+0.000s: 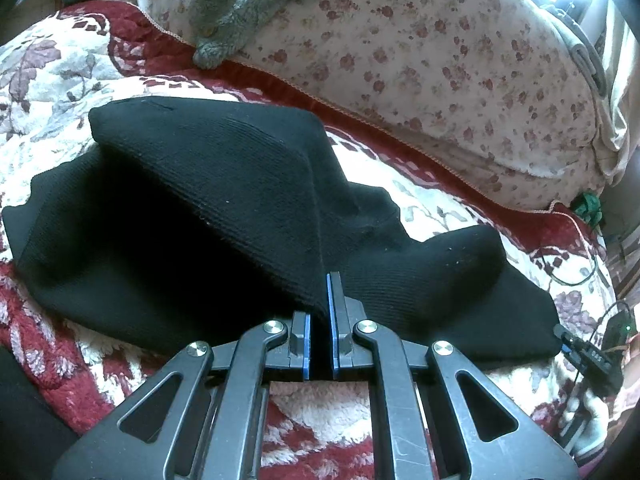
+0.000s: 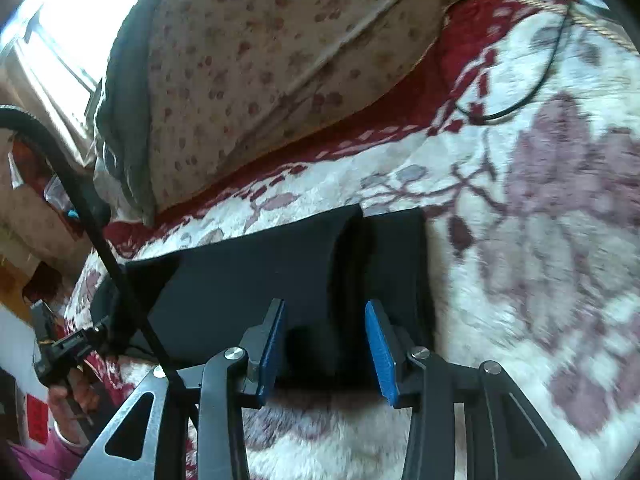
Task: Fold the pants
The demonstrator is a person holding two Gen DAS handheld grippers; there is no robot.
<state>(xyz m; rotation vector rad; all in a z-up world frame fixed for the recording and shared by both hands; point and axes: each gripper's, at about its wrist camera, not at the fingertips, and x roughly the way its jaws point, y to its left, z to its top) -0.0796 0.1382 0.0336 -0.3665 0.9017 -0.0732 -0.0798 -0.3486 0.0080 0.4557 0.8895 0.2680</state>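
Black knit pants point(image 1: 180, 200) lie bunched on a red and white floral blanket point(image 1: 52, 92). My left gripper point(image 1: 320, 308) is shut on a raised fold of the pants, with the cloth pinched between its blue pads. In the right wrist view a flat end of the pants point(image 2: 248, 288) lies on the blanket. My right gripper point(image 2: 325, 306) stands open low over that edge. Its blue pads point(image 2: 380, 348) are well apart, and the cloth lies between them without being pressed. The left gripper point(image 2: 60, 352) shows at the far left, held by a hand point(image 2: 76, 396).
A big floral-print cushion point(image 1: 420, 72) runs along the back, with a grey fluffy buttoned garment point(image 1: 240, 4) on it. A thin black cable point(image 2: 532, 92) loops on the blanket. A black strap point(image 2: 92, 224) crosses the left of the right wrist view. A bright window point(image 2: 60, 32) is behind.
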